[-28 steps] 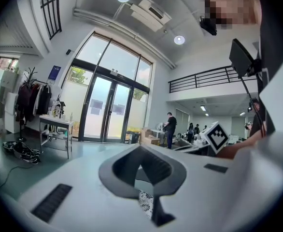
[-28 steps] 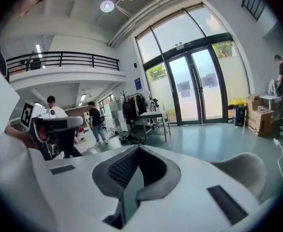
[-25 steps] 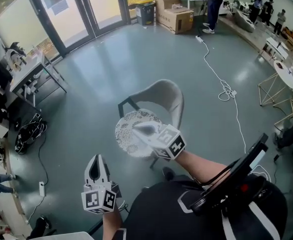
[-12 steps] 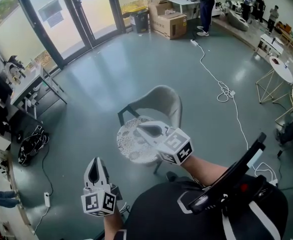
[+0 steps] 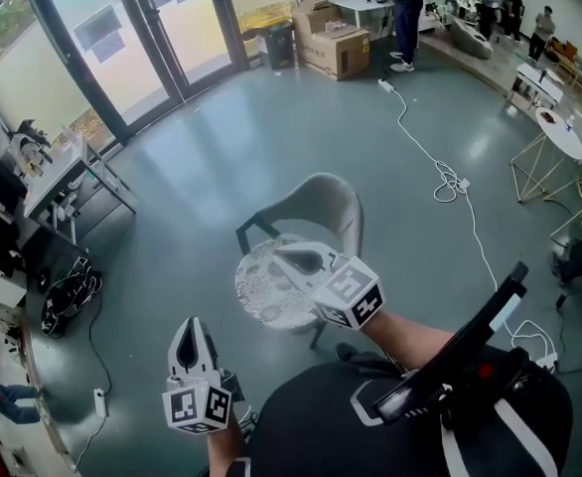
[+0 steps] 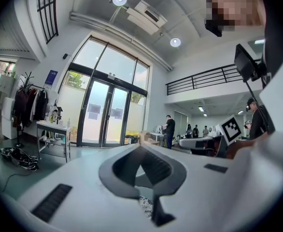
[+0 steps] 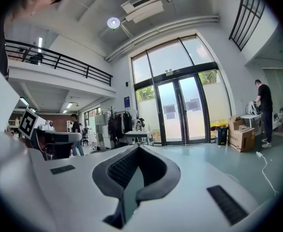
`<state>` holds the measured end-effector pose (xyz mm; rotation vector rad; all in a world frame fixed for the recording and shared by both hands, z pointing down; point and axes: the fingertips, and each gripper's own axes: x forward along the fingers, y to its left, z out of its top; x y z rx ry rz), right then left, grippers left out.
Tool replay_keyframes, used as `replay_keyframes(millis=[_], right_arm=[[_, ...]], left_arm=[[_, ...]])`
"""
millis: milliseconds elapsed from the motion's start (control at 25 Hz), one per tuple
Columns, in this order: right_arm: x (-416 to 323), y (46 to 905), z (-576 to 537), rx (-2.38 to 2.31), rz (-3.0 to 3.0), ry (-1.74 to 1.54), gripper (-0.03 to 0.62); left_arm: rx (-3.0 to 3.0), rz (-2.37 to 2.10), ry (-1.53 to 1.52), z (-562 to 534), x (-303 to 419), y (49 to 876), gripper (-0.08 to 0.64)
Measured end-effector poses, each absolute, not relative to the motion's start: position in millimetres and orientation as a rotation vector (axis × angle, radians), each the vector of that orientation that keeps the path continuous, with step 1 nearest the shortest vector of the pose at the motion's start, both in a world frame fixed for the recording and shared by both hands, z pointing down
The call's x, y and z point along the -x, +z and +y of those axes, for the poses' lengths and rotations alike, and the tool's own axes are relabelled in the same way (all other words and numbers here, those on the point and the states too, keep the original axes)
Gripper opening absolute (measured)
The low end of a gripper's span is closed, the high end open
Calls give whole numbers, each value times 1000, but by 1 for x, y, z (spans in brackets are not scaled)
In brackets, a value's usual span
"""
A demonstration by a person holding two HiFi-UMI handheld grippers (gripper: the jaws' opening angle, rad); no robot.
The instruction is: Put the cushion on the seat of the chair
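The left gripper (image 5: pixel 194 324), its jaws closed on nothing, hangs low and well clear of the grey chair (image 5: pixel 323 200), and is best held out of the way. The round patterned cushion (image 5: pixel 265 291) looks to lie flat on the seat, so what remains, I judge, is to check that it sits centred. The right gripper (image 5: pixel 283 254), jaws pressed together and empty, hovers over it and should draw straight off without catching the edge. That gripper covers the cushion's near right part, so whether that rim overhangs the seat cannot be told, and the chair's legs are mostly hidden beneath.
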<state>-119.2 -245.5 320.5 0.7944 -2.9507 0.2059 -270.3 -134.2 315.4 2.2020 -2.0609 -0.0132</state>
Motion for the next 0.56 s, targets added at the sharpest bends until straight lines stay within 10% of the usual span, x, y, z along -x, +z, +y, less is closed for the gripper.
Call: replay_keyframes(millis=[560], right_arm=[[106, 313, -257, -872, -2968, 178, 11]], left_arm=[[-2191, -2064, -25, -141, 261, 314, 9]])
